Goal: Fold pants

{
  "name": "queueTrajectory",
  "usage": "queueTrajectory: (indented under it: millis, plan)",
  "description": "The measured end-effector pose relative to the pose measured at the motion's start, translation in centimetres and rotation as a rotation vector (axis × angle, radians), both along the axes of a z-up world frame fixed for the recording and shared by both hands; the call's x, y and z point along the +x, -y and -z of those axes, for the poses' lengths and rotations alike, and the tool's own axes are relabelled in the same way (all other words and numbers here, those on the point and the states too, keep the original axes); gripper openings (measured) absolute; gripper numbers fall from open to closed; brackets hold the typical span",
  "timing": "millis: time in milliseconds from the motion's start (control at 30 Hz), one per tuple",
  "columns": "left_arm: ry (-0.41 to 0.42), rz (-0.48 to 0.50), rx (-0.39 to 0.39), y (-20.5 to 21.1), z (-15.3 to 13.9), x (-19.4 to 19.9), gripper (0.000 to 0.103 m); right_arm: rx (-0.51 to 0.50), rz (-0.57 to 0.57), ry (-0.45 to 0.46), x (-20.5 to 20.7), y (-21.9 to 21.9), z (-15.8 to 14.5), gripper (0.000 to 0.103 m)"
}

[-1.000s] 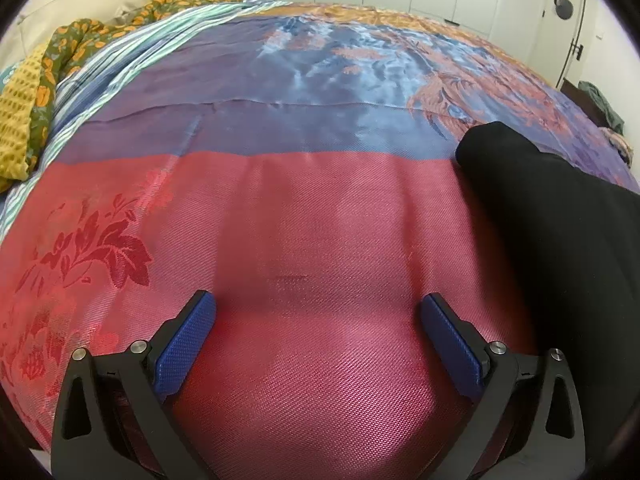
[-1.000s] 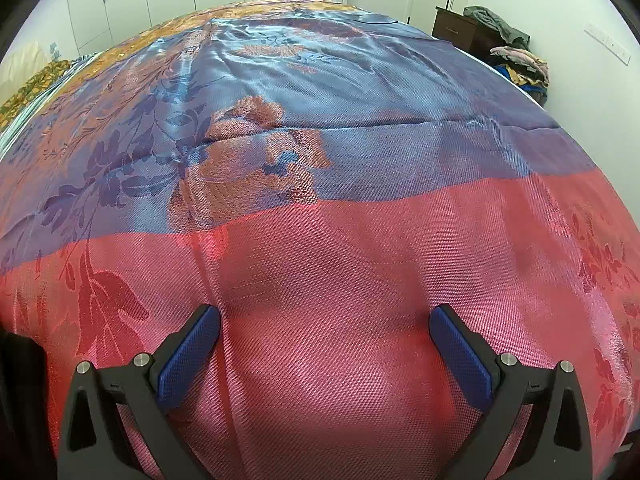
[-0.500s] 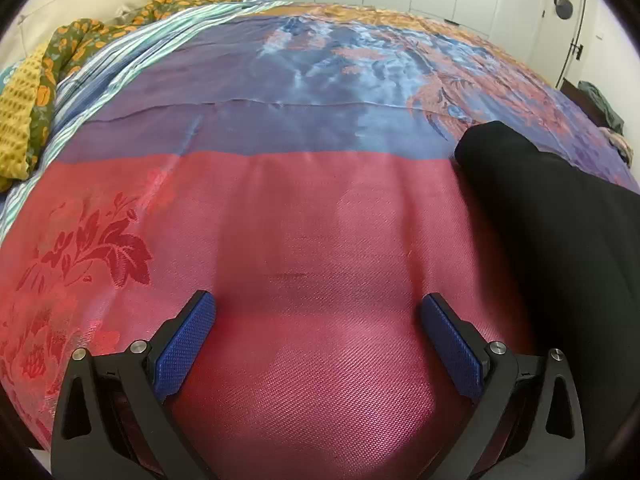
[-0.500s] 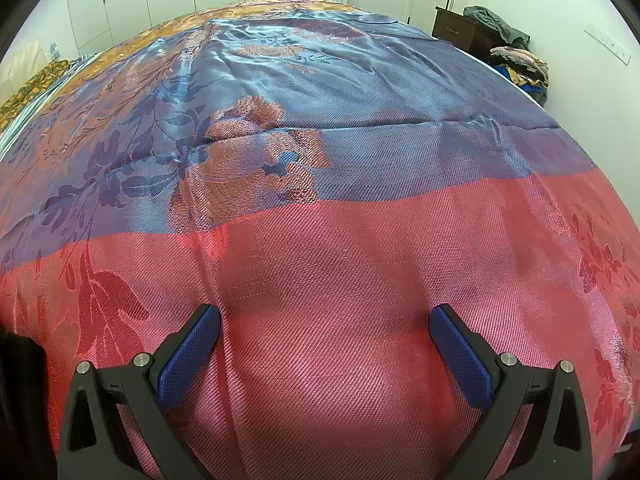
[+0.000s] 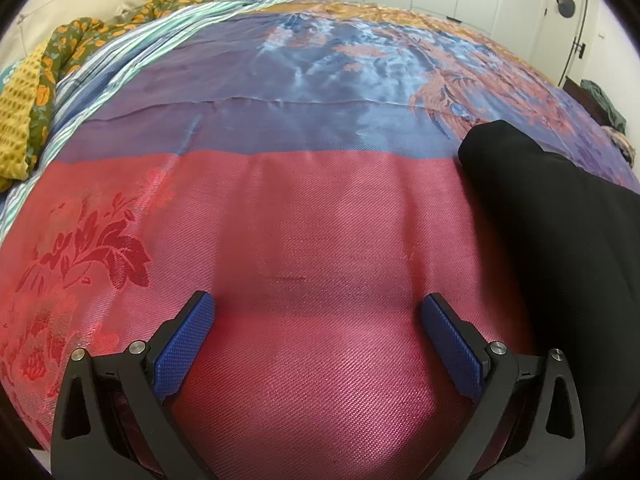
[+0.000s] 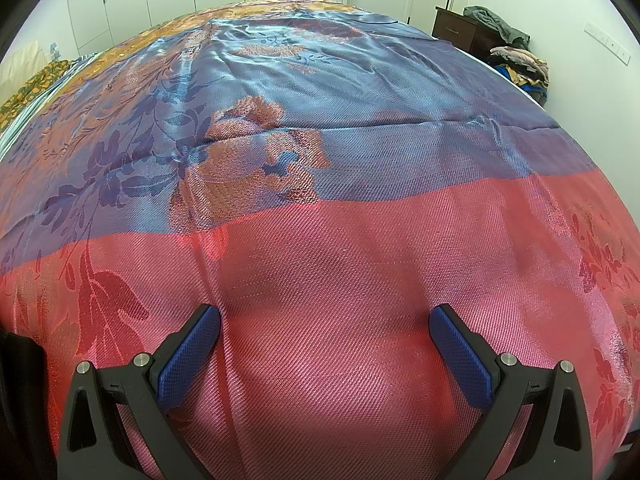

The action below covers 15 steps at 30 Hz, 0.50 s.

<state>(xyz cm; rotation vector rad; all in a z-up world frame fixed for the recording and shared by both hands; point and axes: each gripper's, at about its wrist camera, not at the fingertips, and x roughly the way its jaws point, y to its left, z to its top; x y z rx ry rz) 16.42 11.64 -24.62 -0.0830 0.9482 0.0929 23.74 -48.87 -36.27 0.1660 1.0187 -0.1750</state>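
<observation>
Black pants lie in a flat, folded-looking heap on the red part of the bedspread, filling the right side of the left wrist view. My left gripper hovers open over bare red cloth, to the left of the pants, with nothing between its blue pads. In the right wrist view a thin sliver of the black pants shows at the far left edge. My right gripper is also open and empty above the red cloth, to the right of that sliver.
The bed carries a shiny red, blue and orange flowered bedspread. A rumpled green-and-orange cloth and a yellow blanket lie at the left by the pillows. A dark nightstand with piled clothes stands at the far right. White wardrobes line the back wall.
</observation>
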Motion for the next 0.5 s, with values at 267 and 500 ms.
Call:
queueTrajectory:
  millis: [267, 500]
  plan:
    - [0.006, 0.004, -0.003, -0.20, -0.01, -0.13, 0.102, 0.000, 0.000, 0.000, 0.02, 0.02, 0.01, 0.103]
    - [0.004, 0.003, 0.002, -0.16, -0.04, -0.10, 0.102, 0.000, 0.000, 0.000, 0.00, 0.01, 0.02, 0.103]
